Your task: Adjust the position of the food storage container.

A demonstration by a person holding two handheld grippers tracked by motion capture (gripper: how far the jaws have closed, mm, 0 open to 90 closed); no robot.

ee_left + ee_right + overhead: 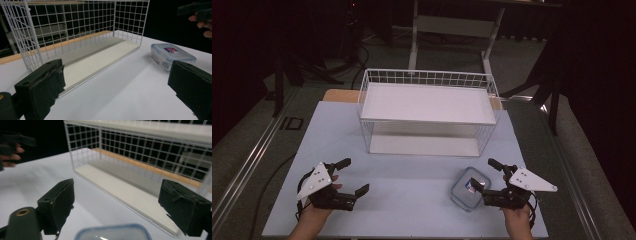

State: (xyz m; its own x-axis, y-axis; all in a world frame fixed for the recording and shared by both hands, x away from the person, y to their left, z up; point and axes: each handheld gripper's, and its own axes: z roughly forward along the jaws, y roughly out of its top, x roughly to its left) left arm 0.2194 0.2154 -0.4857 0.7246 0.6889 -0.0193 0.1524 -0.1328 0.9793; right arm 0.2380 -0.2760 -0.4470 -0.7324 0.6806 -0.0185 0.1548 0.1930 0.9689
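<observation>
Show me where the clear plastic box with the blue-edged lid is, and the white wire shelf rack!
clear plastic box with the blue-edged lid (172, 53), left gripper view, on its lid top.
white wire shelf rack (427, 102), high view, on its upper white shelf board.

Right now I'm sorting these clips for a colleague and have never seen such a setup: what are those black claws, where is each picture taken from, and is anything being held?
No robot here: a person holds a hand tool with two black jaws in each hand. The high view looks down on the table, showing the left gripper and the right gripper. The other two pictures come from cameras riding on each tool, looking out between its own jaws. On the table stand a white wire rack with a shelf and a clear lidded container. Both grippers are open and hold nothing; the right one hovers nearest the container.
</observation>
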